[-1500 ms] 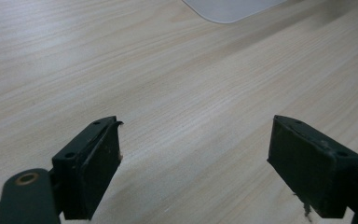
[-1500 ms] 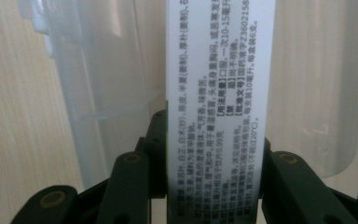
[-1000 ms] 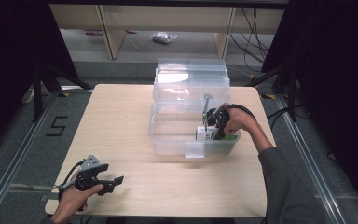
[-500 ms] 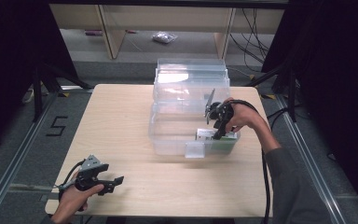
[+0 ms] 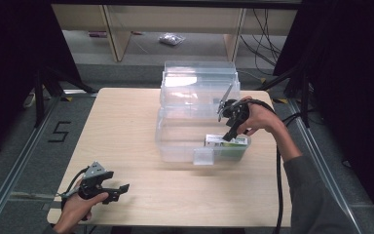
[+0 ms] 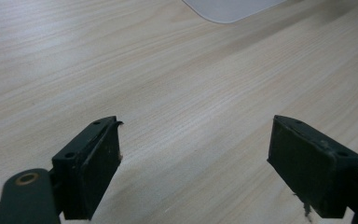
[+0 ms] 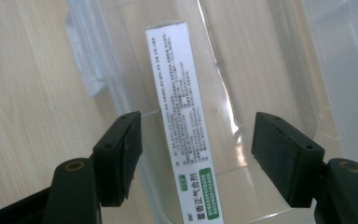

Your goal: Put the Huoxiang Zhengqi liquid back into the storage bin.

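Right gripper [image 5: 230, 127]: up over the clear plastic bin [image 5: 175, 141] now, higher than a second ago, when it was down inside at the box. Jaws have just been opening and stand apart, gripping nothing.
Box: the white-and-green carton [image 7: 185, 126] lies flat on the bin floor, straight below the gap between the right jaws, clear of both pads. In the right gripper view it runs lengthwise away from the fingers, its green-label end nearest them.
Box from above: the carton [image 5: 226, 141] sits in the near right corner of the bin, just under the right fingertips, same spot as in the earlier pictures.
Bin wall: in the right gripper view the bin's rim and latch [image 7: 89, 70] pass beyond the left-hand pad, with bare table further out.
Left gripper [image 5: 112, 190]: parked at the near left of the table [image 5: 126, 122], no shift from before. Jaws spread wide, nothing between them, just wood grain.
Ahead of the left fingers: a pale rounded corner [image 6: 230, 7], well beyond the tips.
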Demonstrator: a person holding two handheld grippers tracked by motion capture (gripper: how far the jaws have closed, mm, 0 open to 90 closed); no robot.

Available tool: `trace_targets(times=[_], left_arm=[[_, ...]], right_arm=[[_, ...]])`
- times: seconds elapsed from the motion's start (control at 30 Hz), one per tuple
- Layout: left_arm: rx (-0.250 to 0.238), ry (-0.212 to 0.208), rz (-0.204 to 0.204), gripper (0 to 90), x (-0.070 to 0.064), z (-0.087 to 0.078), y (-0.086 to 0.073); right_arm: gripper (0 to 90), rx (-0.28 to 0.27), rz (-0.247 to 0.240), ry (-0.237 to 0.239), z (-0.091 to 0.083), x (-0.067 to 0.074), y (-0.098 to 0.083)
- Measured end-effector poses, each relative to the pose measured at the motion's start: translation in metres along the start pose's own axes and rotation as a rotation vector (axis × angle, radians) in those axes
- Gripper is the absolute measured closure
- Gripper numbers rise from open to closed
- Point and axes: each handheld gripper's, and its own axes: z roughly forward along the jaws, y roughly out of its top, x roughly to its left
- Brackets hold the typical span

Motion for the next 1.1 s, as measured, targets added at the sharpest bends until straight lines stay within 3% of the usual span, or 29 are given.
trace_targets(times=[0.03,0.07,0.1,0.23,0.3,0.57,0.63,0.77,0.8,0.87,1.1], left_arm=[[-0.002,0.006,0.000,16.1,0.000,0.000,0.000],[0.008,0.006,0.008,16.0,0.000,-0.001,0.000],[0.002,0.007,0.005,16.0,0.000,0.000,0.000],[0.006,0.003,0.007,16.1,0.000,-0.001,0.000],[0.005,0.002,0.007,16.1,0.000,-0.001,0.000],[0.002,0.006,0.005,16.0,0.000,0.000,0.000],[0.005,0.004,0.005,16.1,0.000,0.000,0.000],[0.005,0.003,0.006,16.0,0.000,0.000,0.000],[0.004,0.003,0.005,16.0,0.000,0.000,0.000],[0.000,0.006,0.004,16.0,0.000,0.000,0.000],[0.007,0.003,0.007,16.1,0.000,0.000,0.000]], right_arm=[[33.0,0.000,0.002,-0.015,-0.001,-0.001,-0.001],[32.0,0.001,0.047,-0.008,-0.003,0.002,-0.001],[30.9,-0.009,0.020,-0.010,-0.003,0.000,-0.002],[29.1,-0.030,0.069,-0.028,-0.008,0.003,-0.003],[29.1,-0.065,0.075,-0.029,-0.009,0.003,-0.004],[28.1,-0.103,0.099,-0.044,-0.010,0.009,-0.008],[26.7,-0.124,0.133,-0.048,-0.011,0.011,-0.009],[26.2,-0.137,0.122,-0.052,-0.012,0.012,-0.012],[26.2,-0.135,0.140,-0.050,-0.012,0.014,-0.013],[26.2,-0.146,0.116,-0.055,-0.013,0.013,-0.014],[25.5,-0.150,0.147,-0.064,-0.013,0.018,-0.017]])
